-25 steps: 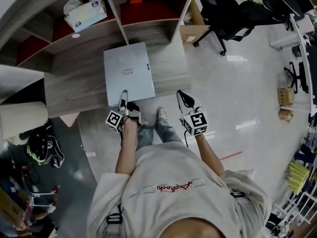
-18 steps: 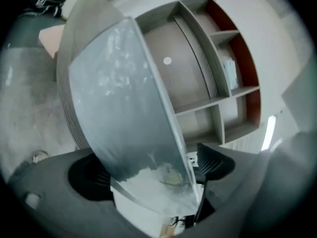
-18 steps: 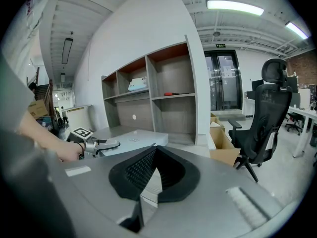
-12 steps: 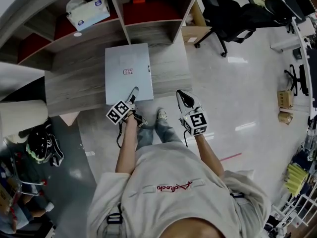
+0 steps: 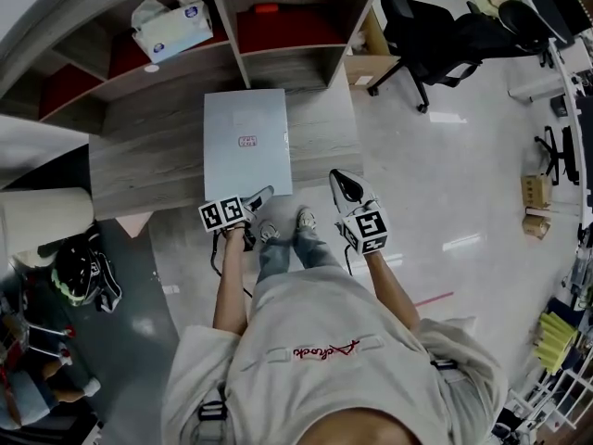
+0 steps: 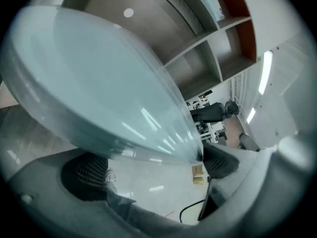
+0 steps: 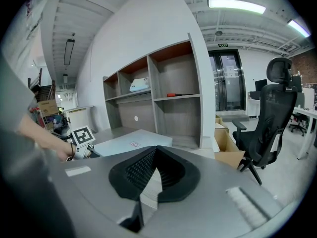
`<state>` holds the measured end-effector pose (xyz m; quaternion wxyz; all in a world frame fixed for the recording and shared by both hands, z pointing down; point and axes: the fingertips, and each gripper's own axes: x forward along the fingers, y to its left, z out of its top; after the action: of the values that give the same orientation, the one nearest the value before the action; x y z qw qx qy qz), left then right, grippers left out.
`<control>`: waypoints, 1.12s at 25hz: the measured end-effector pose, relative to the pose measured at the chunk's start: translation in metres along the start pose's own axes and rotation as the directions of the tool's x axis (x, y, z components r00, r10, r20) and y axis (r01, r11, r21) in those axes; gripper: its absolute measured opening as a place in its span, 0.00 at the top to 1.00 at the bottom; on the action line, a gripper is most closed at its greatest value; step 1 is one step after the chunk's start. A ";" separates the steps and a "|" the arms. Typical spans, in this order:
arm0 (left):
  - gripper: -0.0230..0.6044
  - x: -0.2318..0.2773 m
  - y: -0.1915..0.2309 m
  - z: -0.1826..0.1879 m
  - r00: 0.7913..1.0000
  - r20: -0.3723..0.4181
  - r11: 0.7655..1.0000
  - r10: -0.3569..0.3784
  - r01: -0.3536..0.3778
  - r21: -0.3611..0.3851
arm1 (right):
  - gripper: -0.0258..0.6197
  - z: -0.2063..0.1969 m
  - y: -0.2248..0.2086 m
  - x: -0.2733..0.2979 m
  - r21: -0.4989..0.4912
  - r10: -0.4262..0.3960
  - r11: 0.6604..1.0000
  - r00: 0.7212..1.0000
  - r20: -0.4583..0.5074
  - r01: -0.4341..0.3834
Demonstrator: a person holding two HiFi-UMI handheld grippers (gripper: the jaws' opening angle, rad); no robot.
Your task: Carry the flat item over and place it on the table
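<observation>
Head view gives the full layout: the flat item (image 5: 246, 142), a pale grey rectangle with a small red label (image 5: 247, 141), lies flat on the wood-grain table (image 5: 148, 160), square to its front edge and below the open shelf unit (image 5: 236, 35). The left gripper (image 5: 262, 196) sits right at the item's near edge, its marker cube turned up. Its jaws have just been opening and now stand wide.

Left gripper view fills in what the overhead cannot. The item's smooth, glossy face bulges across the frame, streaked with light reflections. Its near edge runs across the mouth of the gap, and both black ribbed pads (image 6: 84, 177) stand off it, so nothing is gripped.

The right gripper (image 5: 339, 179) hangs over the shiny floor beside the table, well clear of the item. Right gripper view shows its ridged black pads (image 7: 141, 170) meeting at the tip, closed on nothing. Only from this low angle do you see the scene side-on. The item appears as a thin sheet on the tabletop, with the left gripper's checkered cube (image 7: 82, 135) beside it. A tissue box (image 7: 139, 86) sits on the shelf, and a black office chair (image 7: 267, 128) stands to the right.
</observation>
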<state>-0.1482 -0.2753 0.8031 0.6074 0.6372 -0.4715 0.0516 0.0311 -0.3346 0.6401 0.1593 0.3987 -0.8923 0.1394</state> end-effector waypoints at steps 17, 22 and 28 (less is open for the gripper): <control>0.00 -0.020 -0.021 -0.034 0.974 -0.163 0.889 0.157 -0.067 0.453 | 0.95 0.007 0.017 0.025 -0.016 0.069 0.998 0.998 -0.011 -0.069; 0.01 -0.040 -0.064 -0.021 0.986 -0.123 0.835 0.111 -0.026 0.549 | 0.95 0.009 0.022 0.028 -0.016 0.075 0.997 0.997 -0.003 -0.075; 0.20 -0.048 -0.093 0.041 0.993 0.091 0.785 0.071 -0.113 0.609 | 0.95 0.017 0.032 0.032 -0.027 0.080 0.996 0.997 0.013 -0.080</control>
<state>-0.1335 -0.3004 0.6941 0.3498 0.7771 -0.4789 0.2108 -0.0165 -0.3418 0.6331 0.1528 0.3614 -0.9105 0.1309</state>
